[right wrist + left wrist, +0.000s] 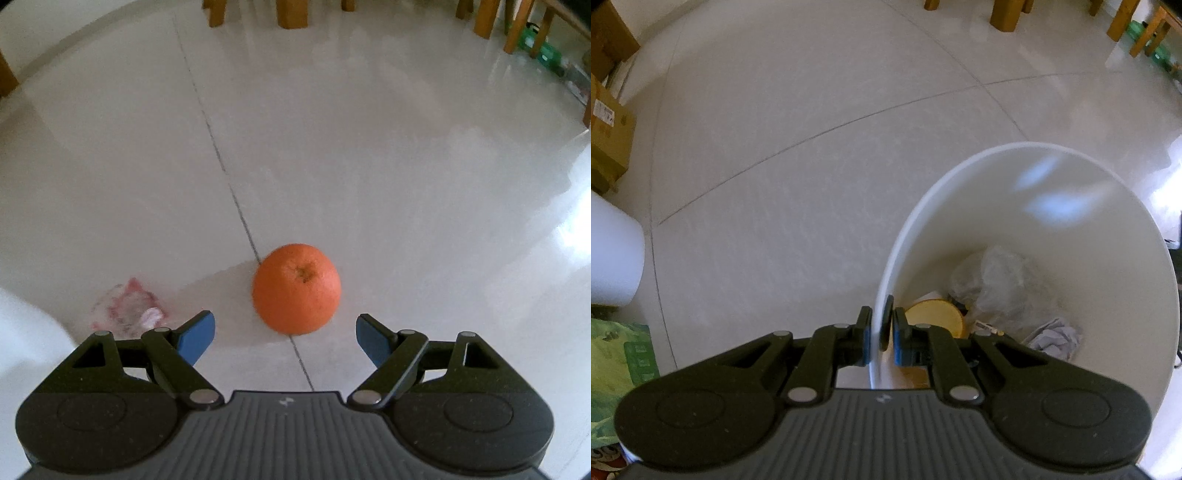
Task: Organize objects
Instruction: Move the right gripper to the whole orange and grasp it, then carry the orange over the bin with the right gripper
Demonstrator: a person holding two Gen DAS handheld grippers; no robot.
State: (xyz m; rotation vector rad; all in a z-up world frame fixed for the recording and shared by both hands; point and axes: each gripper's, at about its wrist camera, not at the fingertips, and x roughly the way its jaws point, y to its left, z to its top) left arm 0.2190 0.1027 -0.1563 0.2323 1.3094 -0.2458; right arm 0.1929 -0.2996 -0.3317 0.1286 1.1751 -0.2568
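Showing no legible writing: crumpled pink wrapper (127, 312) beside orange (296, 288).

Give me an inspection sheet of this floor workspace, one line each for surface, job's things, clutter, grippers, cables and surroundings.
Surface: pale glossy tiled floor with dark grout lines.
Job's things: orange lies on the floor; white bin holds a crumpled plastic bag, a yellow round lid and crumpled paper.
Clutter: pink-and-clear wrapper on the floor, left of the orange.
Grippers: left gripper is shut on the bin's rim; right gripper is open, the orange just beyond its fingertips, untouched.
Cables: nothing seen.
Surroundings: wooden furniture legs, cardboard boxes, green bottles, green printed bag.
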